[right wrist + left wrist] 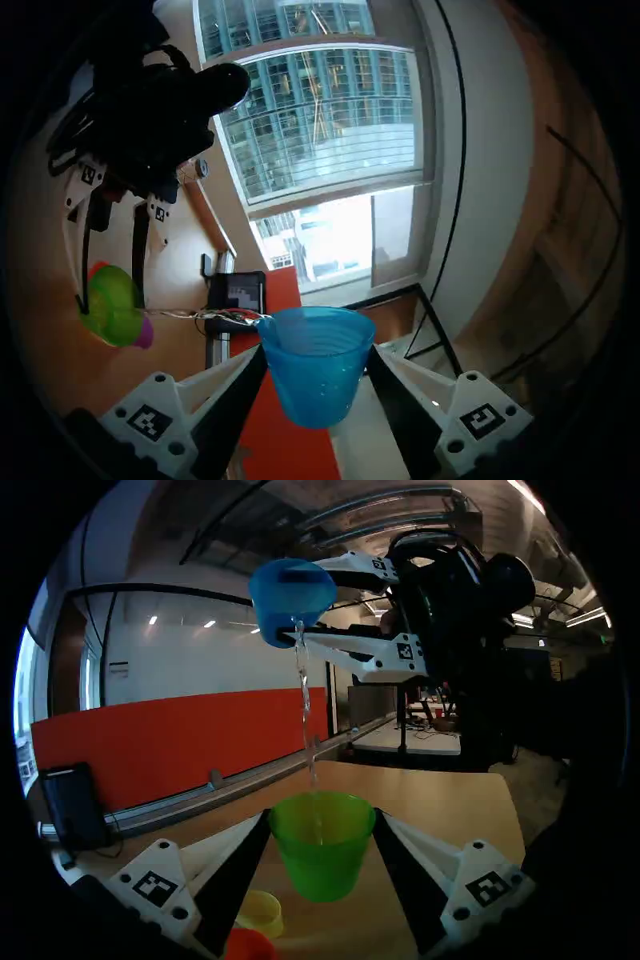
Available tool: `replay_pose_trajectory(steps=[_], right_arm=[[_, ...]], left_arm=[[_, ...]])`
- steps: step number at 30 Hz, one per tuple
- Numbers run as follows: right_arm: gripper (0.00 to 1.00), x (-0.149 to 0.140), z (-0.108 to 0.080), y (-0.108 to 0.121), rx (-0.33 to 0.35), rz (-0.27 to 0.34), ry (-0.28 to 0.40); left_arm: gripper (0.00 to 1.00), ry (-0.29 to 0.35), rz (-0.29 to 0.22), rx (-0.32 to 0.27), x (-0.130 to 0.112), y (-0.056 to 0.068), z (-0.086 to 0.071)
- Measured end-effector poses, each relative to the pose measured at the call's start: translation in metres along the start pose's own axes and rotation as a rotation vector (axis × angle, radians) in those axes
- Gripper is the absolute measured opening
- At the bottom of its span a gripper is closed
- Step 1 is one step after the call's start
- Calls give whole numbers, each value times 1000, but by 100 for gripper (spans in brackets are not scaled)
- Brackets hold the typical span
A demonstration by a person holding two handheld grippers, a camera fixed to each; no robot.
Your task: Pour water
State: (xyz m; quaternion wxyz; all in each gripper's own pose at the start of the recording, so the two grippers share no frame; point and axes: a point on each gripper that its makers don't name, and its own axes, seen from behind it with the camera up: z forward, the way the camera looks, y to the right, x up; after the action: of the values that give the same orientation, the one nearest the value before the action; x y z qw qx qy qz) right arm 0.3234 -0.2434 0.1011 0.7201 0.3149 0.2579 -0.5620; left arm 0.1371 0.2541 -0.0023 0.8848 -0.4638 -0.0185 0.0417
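My left gripper (pixel 322 850) is shut on a green cup (pixel 322 842), held upright above the wooden table (pixel 448 796). High above it, the right gripper (pixel 314 600) grips a blue cup (pixel 290 598) tipped on its side. A thin stream of water (pixel 305 712) falls from the blue cup into the green one. In the right gripper view, the right gripper (pixel 318 372) is shut on the blue cup (pixel 317 364), water (pixel 210 315) runs from its rim toward the green cup (pixel 112 304), and the left gripper (pixel 112 240) holds that cup.
A yellow cup (pixel 261 913) and a red cup (pixel 250 946) stand on the table under my left gripper. A purple thing (pixel 147 331) shows beside the green cup. A dark tablet (pixel 74 804) leans at the table's left edge by an orange wall (pixel 176 740).
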Motion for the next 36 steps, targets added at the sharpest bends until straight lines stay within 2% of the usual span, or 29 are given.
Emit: replay_pose_trajectory(steps=[27,36], right_arm=[[88,5,3,3,-7,-124,2],[88,11,4,5,-8,-185,7]], left_arm=[[90,4,-7,-1,-1,1,0],[90,8,-8,-2,3,2,0]])
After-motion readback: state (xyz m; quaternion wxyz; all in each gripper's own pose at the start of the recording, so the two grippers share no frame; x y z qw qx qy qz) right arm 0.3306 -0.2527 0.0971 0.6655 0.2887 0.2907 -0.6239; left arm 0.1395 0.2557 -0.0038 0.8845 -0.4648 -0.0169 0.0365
